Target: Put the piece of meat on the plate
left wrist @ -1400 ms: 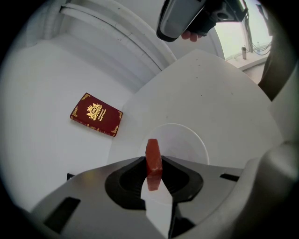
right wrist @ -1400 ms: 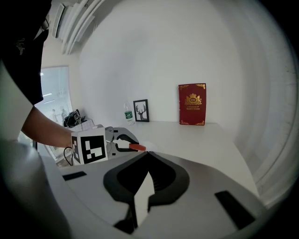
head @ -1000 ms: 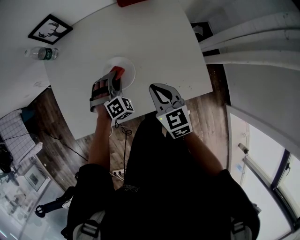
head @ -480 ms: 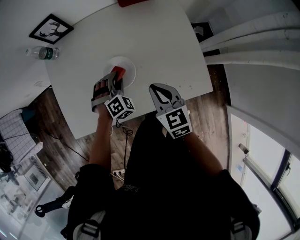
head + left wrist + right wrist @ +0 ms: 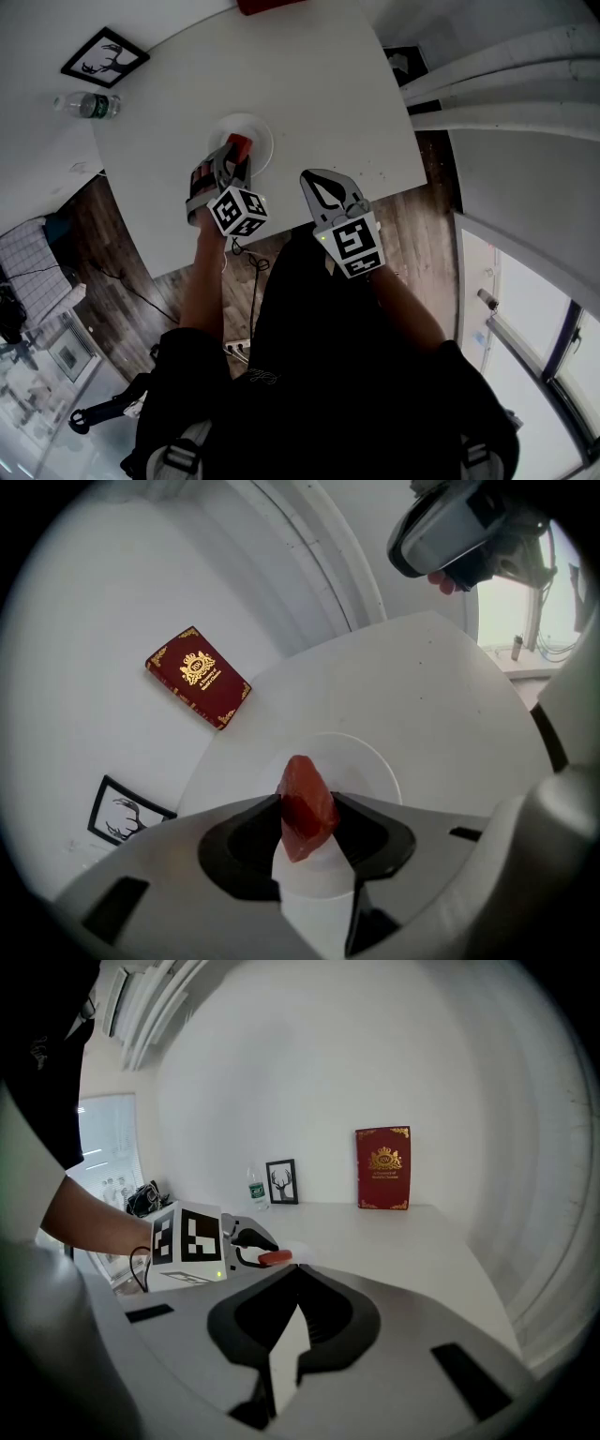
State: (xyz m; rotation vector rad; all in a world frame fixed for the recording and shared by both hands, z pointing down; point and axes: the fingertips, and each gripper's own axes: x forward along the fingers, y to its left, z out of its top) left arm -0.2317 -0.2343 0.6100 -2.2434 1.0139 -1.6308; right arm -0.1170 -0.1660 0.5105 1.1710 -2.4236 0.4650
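A reddish piece of meat stands on end between the tips of my left gripper, touching both of them. Those jaws are opening. The meat hangs over the near rim of a white round plate on the white table. From the right gripper view it juts from the left gripper at the plate's edge. My right gripper hovers over the table's near edge, to the right of the plate. It is shut, with nothing in it.
A red book leans against the wall beyond the table. A framed deer picture and a water bottle stand at the far left. The table's near edge drops to a wooden floor.
My left gripper has rolled a little over the plate's near rim, the meat still between its tips. The right gripper has not moved.
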